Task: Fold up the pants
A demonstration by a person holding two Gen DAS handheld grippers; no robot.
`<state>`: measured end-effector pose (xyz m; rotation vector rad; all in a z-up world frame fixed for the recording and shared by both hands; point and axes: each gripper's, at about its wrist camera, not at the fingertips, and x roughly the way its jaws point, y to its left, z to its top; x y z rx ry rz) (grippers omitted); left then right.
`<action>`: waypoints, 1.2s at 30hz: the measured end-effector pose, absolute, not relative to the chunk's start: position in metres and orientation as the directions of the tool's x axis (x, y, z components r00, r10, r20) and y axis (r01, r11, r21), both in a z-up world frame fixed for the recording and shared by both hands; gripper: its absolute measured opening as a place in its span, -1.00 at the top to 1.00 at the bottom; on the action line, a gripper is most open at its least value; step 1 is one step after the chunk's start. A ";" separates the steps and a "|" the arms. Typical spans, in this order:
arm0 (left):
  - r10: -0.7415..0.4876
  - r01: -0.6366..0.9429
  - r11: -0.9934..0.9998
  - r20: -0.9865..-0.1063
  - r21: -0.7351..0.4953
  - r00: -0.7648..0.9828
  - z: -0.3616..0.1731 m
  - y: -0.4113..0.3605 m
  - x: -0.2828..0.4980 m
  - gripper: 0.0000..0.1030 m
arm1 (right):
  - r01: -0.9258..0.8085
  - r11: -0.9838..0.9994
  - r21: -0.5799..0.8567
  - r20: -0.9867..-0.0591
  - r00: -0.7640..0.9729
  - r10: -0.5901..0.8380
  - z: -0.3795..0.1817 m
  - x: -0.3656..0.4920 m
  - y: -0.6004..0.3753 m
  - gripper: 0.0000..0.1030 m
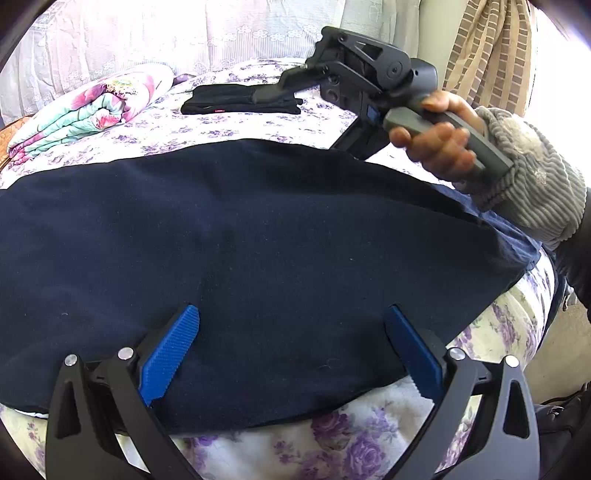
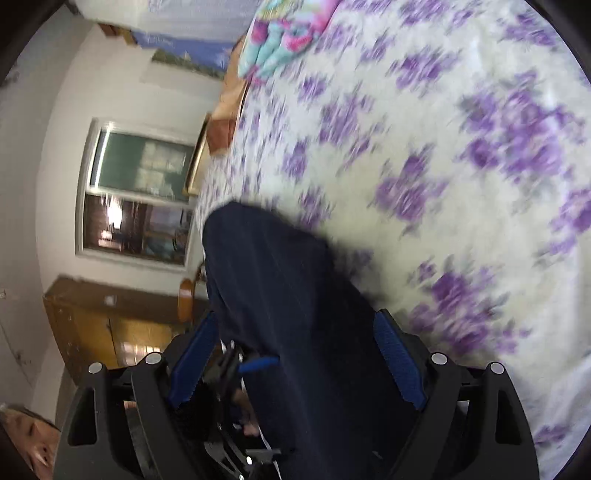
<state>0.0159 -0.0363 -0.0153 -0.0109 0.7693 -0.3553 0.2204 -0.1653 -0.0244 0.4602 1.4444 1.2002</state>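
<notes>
The dark navy pants (image 1: 240, 251) lie spread flat across the bed with a flowered sheet (image 1: 229, 122). My left gripper (image 1: 291, 317) is open, its blue pads (image 1: 170, 350) hovering over the pants' near edge. My right gripper (image 1: 288, 79) is lifted above the far right of the pants, turned on its side, held by a hand in a grey sleeve. In the right wrist view the right gripper (image 2: 295, 325) has its blue pads (image 2: 399, 362) wide apart, and the navy pants (image 2: 280, 295) show between them. That view is blurred.
A folded black garment (image 1: 240, 99) lies on the far part of the bed. A folded flowered quilt (image 1: 85, 110) sits at the far left, also in the right wrist view (image 2: 284, 33). A striped curtain (image 1: 491, 51) hangs at the right. A window (image 2: 136, 192) and wooden cabinet (image 2: 114, 328) stand beyond the bed.
</notes>
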 end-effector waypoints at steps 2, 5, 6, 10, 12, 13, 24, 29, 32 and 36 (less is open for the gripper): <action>-0.319 0.311 0.940 -0.679 -0.138 0.662 -0.015 -0.036 0.016 -0.91 | -0.369 0.356 0.858 -0.478 -0.322 0.817 -0.022 0.212 -0.148 -0.69; -0.316 0.310 0.941 -0.680 -0.136 0.662 -0.015 -0.037 0.015 -0.91 | -0.381 0.285 0.880 -0.417 -0.328 0.848 -0.012 0.214 -0.130 -0.76; -0.316 0.310 0.941 -0.680 -0.135 0.662 -0.015 -0.037 0.015 -0.91 | -0.369 0.269 0.890 -0.390 -0.307 0.868 -0.011 0.217 -0.129 -0.76; -0.317 0.311 0.941 -0.679 -0.136 0.662 -0.015 -0.037 0.015 -0.91 | -0.266 0.169 0.949 -0.203 -0.105 0.974 -0.006 0.240 -0.158 -0.73; -0.316 0.311 0.941 -0.680 -0.135 0.662 -0.016 -0.037 0.015 -0.91 | -0.233 0.139 0.962 -0.149 -0.027 0.988 -0.006 0.250 -0.172 -0.71; -0.315 0.310 0.941 -0.680 -0.135 0.662 -0.016 -0.037 0.015 -0.91 | -0.226 0.141 0.964 -0.138 0.028 0.990 -0.005 0.256 -0.184 -0.69; -0.315 0.309 0.942 -0.680 -0.135 0.663 -0.016 -0.038 0.013 -0.91 | -0.357 0.427 0.831 -0.485 -0.089 0.870 -0.008 0.235 -0.183 0.14; -0.312 0.310 0.942 -0.682 -0.130 0.662 -0.016 -0.038 0.013 -0.91 | -0.439 0.496 0.749 -0.551 0.003 0.835 -0.007 0.226 -0.155 0.92; -0.310 0.310 0.942 -0.683 -0.128 0.662 -0.016 -0.038 0.014 -0.91 | -0.457 0.542 0.705 -0.565 0.101 0.819 0.003 0.233 -0.160 0.94; -0.304 0.308 0.944 -0.686 -0.122 0.661 -0.015 -0.039 0.013 -0.91 | -0.361 0.770 0.526 -0.764 0.199 0.614 -0.029 0.258 -0.164 1.00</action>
